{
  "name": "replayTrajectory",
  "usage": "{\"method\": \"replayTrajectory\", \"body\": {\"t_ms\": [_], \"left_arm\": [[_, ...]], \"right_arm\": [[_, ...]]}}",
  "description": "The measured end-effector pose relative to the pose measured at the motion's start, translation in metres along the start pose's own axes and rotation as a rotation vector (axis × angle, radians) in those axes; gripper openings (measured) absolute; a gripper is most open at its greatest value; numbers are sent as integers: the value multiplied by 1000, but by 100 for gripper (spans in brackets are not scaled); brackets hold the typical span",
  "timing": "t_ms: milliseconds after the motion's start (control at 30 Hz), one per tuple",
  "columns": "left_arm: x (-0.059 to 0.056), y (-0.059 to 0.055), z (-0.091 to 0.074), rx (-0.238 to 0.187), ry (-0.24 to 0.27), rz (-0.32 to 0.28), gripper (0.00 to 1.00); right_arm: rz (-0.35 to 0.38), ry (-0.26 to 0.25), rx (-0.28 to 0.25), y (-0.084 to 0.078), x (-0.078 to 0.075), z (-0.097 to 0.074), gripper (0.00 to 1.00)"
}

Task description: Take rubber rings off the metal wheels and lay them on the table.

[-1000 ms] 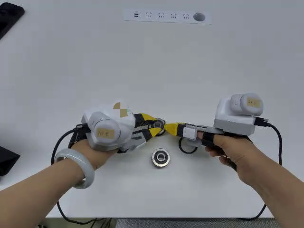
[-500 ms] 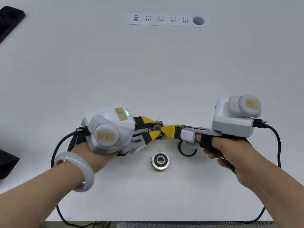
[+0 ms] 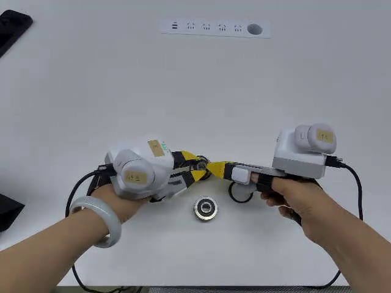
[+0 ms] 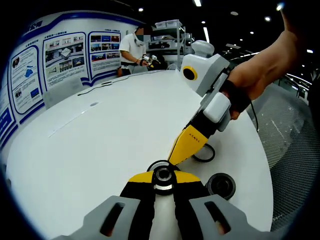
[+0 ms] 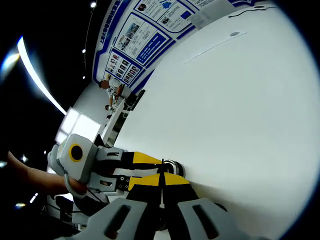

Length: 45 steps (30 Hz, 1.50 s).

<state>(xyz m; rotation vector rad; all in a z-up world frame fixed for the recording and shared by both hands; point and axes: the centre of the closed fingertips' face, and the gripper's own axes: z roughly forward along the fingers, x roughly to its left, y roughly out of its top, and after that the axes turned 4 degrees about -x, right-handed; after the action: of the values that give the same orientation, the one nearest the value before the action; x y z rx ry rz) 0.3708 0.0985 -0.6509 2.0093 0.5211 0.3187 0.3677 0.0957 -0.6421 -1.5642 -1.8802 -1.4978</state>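
My left gripper (image 3: 197, 171) is shut on a small metal wheel (image 4: 163, 175) held just above the white table, its black rubber ring (image 4: 156, 164) still around the rim. My right gripper (image 3: 212, 166) meets it tip to tip from the right, its yellow jaws shut on the edge of that ring; in its own view the right gripper (image 5: 161, 176) is pressed against the wheel (image 5: 173, 167). A second wheel (image 3: 206, 208) with its black ring lies flat on the table just in front. One loose rubber ring (image 3: 235, 194) lies under the right gripper.
A white power strip (image 3: 214, 27) lies at the table's far edge. Black objects sit at the far left corner (image 3: 12, 24) and the left edge (image 3: 7, 210). Cables trail from both grippers toward the near edge. A person works at a distant bench (image 4: 135, 45).
The right gripper has edged left, so its tip is tighter against the wheel held by the left. The wheel and loose ring on the table have stayed put.
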Motion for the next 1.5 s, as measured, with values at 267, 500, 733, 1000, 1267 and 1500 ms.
{"method": "replayTrajectory", "body": {"t_ms": [267, 500, 733, 1000, 1267, 1500], "left_arm": [[0, 5, -1, -30, -6, 2, 17], [0, 7, -5, -39, 2, 12, 24], [2, 0, -8, -30, 13, -4, 32], [4, -9, -15, -17, 28, -22, 38], [7, -18, -24, -5, 56, -48, 48], [11, -25, -32, -4, 85, -86, 53]], "right_arm": [[7, -17, -5, 1, -4, 1, 2], [10, -22, -3, 1, -6, 2, 2], [11, -19, -4, 1, -5, 0, 2], [12, -11, -7, 0, -1, -2, 2], [22, 11, -14, -2, 7, -4, 2], [36, 40, -23, -5, 20, -8, 2]]}}
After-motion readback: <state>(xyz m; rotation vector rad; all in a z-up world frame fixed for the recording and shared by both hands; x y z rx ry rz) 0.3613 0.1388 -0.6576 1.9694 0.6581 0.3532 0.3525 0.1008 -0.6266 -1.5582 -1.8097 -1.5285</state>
